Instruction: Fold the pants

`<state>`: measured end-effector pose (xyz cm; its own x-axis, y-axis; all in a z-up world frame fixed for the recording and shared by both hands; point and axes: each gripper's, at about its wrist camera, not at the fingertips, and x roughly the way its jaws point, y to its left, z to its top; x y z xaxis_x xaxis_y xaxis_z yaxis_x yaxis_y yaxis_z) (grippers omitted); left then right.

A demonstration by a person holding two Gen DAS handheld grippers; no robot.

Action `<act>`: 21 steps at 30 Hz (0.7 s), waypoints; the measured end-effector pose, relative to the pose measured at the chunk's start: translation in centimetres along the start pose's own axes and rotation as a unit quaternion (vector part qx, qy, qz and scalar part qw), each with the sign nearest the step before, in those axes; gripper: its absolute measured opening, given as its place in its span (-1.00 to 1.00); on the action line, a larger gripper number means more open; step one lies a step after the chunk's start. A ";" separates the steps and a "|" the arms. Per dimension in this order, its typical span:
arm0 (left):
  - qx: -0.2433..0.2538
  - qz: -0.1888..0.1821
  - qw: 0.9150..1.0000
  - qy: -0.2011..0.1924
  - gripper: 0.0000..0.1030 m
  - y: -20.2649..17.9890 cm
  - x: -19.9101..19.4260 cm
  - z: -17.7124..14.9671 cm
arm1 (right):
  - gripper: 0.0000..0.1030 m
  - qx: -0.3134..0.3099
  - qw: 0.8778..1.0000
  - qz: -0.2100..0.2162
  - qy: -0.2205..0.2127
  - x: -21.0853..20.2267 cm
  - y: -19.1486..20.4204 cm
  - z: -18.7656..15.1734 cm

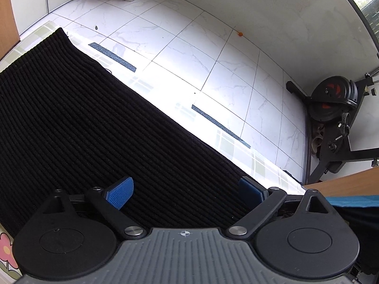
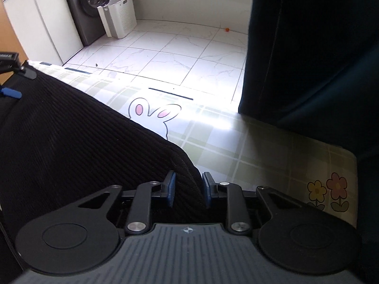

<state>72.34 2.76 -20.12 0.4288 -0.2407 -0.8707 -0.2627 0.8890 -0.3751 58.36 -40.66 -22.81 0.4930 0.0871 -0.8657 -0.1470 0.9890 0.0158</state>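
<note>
Both my grippers are pointing steeply down over the table [image 2: 260,156], which is wearing a plaid cloth with a rabbit [image 2: 154,114] and flowers [image 2: 328,193] printed on it.

The pants [image 1: 94,123], black and ribbed, are lying flat across the cloth. In the left view they are filling the lower left, their far edge running diagonally along the table's edge. In the right view one rounded corner of them is reaching toward the camera.

Left gripper [image 1: 187,193]: jaws are standing wide apart above the fabric. The blue pads [image 1: 120,195] are pressing on nothing; the ribbed cloth is showing plainly between them.

Right gripper [image 2: 188,187]: jaws are drawn in close, and that corner of the pants is sitting bunched between the pads [image 2: 171,187]. I am reading this as a pinch on the fabric.

At the left edge of the right view, I am seeing a bit of the other gripper above the pants.

Beyond the table: white tiled floor [image 1: 213,59], a washer [image 2: 87,7] with a white basket [image 2: 118,15] beside it, an exercise bike [image 1: 336,118] by the wall, and a dark curtain [image 2: 308,47] hanging at the right.
</note>
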 end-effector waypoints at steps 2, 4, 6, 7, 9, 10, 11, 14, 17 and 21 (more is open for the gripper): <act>0.002 -0.007 1.000 0.001 0.89 0.2 0.0 -0.3 | -0.56 -0.028 0.999 -0.013 -0.030 -1.9 1.4 -0.6; 0.001 -0.015 1.000 -0.004 0.89 0.5 -0.2 -0.6 | -0.56 -0.070 0.995 -0.025 -0.064 -4.3 3.5 -1.7; -0.006 -0.024 1.000 -0.009 0.89 0.9 -0.4 -0.8 | -0.57 -0.117 0.988 -0.033 -0.092 -6.7 5.8 -3.2; -0.014 -0.028 0.999 -0.009 0.89 1.0 -0.5 -0.9 | -0.58 -0.141 0.984 -0.037 -0.104 -7.8 7.0 -4.2; -0.037 -0.038 0.999 -0.005 0.89 1.5 -0.6 -1.0 | -0.59 -0.168 0.978 -0.025 -0.117 -9.5 9.1 -6.2; -0.050 -0.046 0.998 0.000 0.89 1.7 -0.8 -1.0 | -0.59 -0.180 0.976 -0.019 -0.121 -10.1 10.1 -7.3; -0.058 -0.053 0.997 0.005 0.89 1.8 -0.9 -0.9 | -0.59 -0.191 0.974 -0.015 -0.122 -10.6 11.0 -8.3; -0.072 -0.064 0.995 0.014 0.89 1.6 -1.1 -1.0 | -0.60 -0.228 0.966 -0.008 -0.121 -10.8 13.8 -11.3; -0.058 -0.055 0.997 0.004 0.89 0.7 -1.4 -1.1 | -0.60 -0.246 0.961 -0.014 -0.127 -10.4 15.5 -13.1; -0.047 -0.023 0.999 -0.008 0.88 -0.2 -1.0 -1.1 | -0.60 -0.236 0.962 -0.015 -0.135 -10.4 15.5 -13.6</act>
<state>70.99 2.42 -19.58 0.4553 -0.2735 -0.8473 -0.3214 0.8370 -0.4428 39.34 -27.87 -20.40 0.6981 0.1500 -0.7001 -0.4706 0.8330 -0.2908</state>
